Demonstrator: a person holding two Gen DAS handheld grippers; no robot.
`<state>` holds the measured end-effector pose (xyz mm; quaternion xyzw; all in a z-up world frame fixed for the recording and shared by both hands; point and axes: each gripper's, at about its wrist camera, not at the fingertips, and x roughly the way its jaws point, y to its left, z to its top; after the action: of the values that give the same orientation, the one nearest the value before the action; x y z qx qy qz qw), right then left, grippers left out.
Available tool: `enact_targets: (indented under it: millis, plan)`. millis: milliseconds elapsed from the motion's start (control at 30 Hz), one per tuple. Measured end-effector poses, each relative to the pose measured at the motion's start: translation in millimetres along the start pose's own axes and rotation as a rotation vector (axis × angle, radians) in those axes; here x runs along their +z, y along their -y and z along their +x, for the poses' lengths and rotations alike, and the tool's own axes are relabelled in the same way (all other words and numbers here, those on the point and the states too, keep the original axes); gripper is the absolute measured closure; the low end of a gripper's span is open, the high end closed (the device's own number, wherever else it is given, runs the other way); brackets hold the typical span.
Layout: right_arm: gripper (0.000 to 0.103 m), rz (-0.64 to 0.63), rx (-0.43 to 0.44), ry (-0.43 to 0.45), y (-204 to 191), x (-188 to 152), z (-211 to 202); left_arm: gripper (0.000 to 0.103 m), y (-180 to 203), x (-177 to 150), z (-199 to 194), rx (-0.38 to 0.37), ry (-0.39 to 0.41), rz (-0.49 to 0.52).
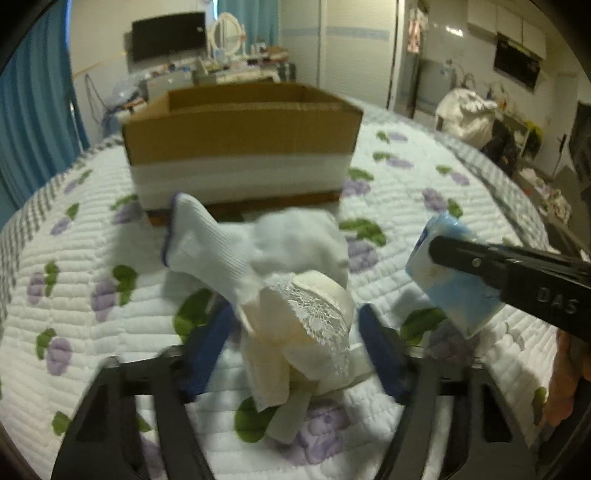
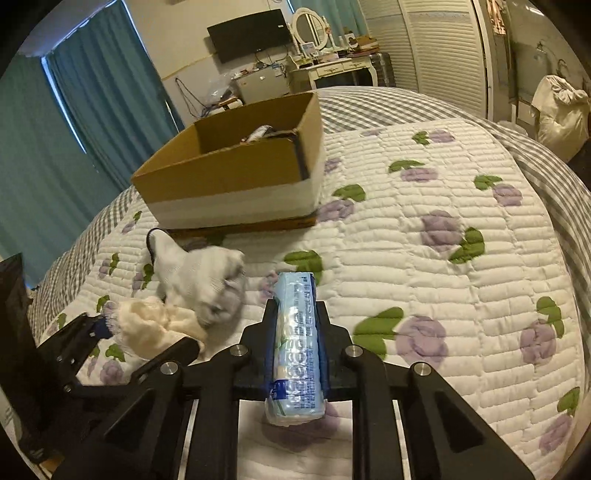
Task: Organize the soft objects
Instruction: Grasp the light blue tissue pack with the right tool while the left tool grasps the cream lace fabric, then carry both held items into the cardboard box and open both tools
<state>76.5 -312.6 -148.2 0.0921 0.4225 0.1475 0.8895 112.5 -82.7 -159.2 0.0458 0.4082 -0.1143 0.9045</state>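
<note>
A bedroom with teal curtains [image 2: 48,155] and a wall TV [image 2: 248,34]; under me a bed [image 2: 424,266] with a white quilt printed in purple flowers. A cardboard box [image 2: 236,173] sits open on it, 1 white band round its base. My left tongs [image 1: 295,332] are spread wide either side of a cream lace-trimmed sock [image 1: 306,317], which lies against a white sock [image 1: 221,251] just before the box. My right tongs [image 2: 295,332] are clenched on a blue tissue pack [image 2: 295,350], held above the quilt
</note>
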Motion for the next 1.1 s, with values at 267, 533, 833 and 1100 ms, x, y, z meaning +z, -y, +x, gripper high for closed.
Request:
enact_targets:
  millis: [267, 533, 833, 1100]
  plan:
    - [0.086, 0.003, 0.005, 0.001, 3.9, -3.7, -3.9, 0.073, 0.9, -2.8, -8.6, -0.007, -0.002, 0.009]
    - [0.086, -0.018, 0.003, 0.035, -9.8, -3.7, -28.8, 0.079, -1.0, 3.4, -45.3, -0.024, 0.055, 0.008]
    - [0.086, -0.05, 0.005, 0.108, -34.0, -0.2, -75.5, 0.079, -12.0, 17.4, -110.8, -0.027, 0.162, -0.003]
    - [0.086, -0.116, 0.005, 0.165, -67.1, 8.6, -107.1, 0.079, -25.4, 36.9, -156.5, -0.013, 0.246, 0.001]
